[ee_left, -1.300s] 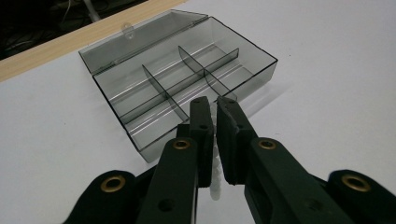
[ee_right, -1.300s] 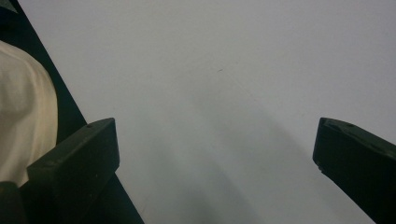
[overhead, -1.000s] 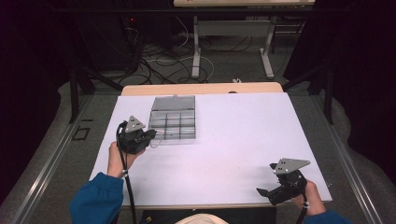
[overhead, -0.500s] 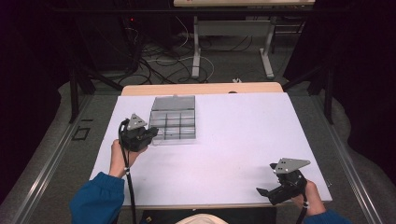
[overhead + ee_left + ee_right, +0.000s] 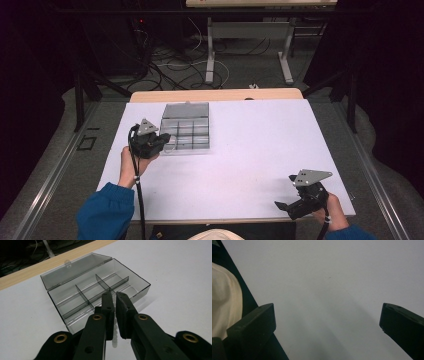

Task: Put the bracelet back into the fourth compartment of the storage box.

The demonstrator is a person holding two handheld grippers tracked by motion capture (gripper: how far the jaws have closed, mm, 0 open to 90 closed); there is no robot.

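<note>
The left hand-held gripper (image 5: 161, 142) hovered just at the near-left corner of the clear compartment box (image 5: 186, 128), its jaws pinched almost together on a small whitish ridged piece (image 5: 114, 335) that hung down between the pads; what the piece was could not be made out. In the left gripper view the box (image 5: 100, 290) lay dead ahead at twelve o'clock, lid thrown back flat toward the far wooden edge, the dividers running away from the jaws and the nearest row of cells directly under the fingertips (image 5: 108, 302). From the high view the box sat at about two o'clock of that hand, touching or nearly touching the jaw tips, its long side running from the near edge toward the far edge of the white counter (image 5: 260, 145). The coming move looked to turn on that short gap: the piece seemed poised over the near wall, so a small push forward and a lowering would probably place it in a front cell. The right hand-held gripper (image 5: 286, 206) rested well apart at the near-right corner of the counter, at roughly four o'clock from the box, jaws spread wide over bare counter (image 5: 332, 290) with nothing between them. The left hand was plainly the nearer one.
</note>
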